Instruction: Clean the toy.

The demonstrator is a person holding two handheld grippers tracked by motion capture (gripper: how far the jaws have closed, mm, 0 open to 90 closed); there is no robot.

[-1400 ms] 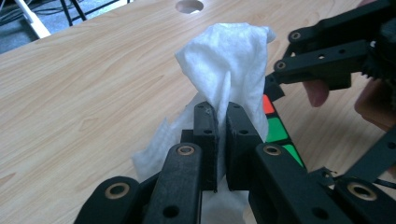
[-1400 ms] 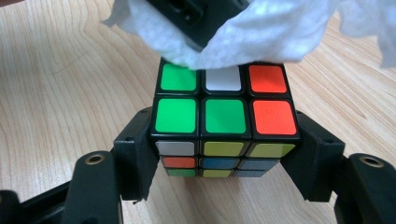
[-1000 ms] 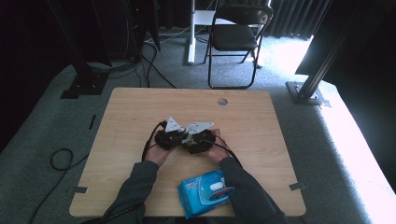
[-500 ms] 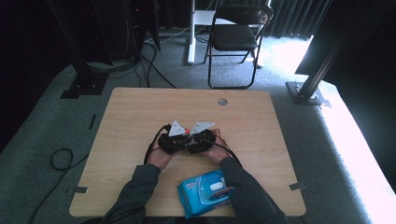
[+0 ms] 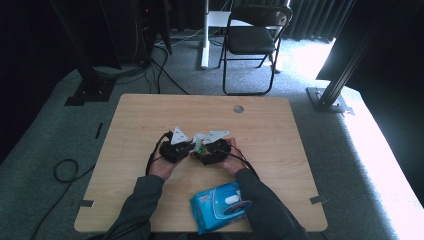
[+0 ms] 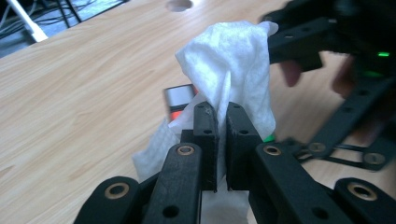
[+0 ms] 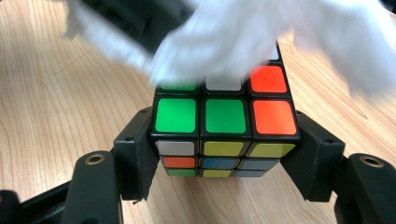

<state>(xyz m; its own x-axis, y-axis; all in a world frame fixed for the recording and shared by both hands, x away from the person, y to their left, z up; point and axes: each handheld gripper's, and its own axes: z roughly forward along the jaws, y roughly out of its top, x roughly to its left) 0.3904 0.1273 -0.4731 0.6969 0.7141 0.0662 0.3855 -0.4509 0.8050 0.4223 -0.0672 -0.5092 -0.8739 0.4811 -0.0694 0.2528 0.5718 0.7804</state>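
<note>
- Table [image 5: 150, 120]: pale wood-grain top, smooth, rounded corners, one round hole near the far edge.
- Cube [image 7: 224, 126]: black-framed puzzle cube with glossy square stickers; green, orange, white, yellow and blue ones show in the right gripper view. It sits just above the tabletop near the table's middle.
- Wipe [image 6: 233, 70]: white, soft, fibrous sheet, crumpled into loose folds; it drapes over the cube's top face and looks blurred in the right gripper view.
- Left gripper [image 6: 217, 116]: black jaws pressed nearly together, pinching a fold of the wipe, which rises above the tips.
- Right gripper [image 7: 224, 140]: black jaws spread wide, one pad against each opposite side of the cube, clamping it.
- In the high view both grippers meet tip to tip at mid-table, a hand behind each.
- Packet [image 5: 222, 206]: blue, shiny soft pack with a white flap on top, lying at the near edge between the forearms.
</note>
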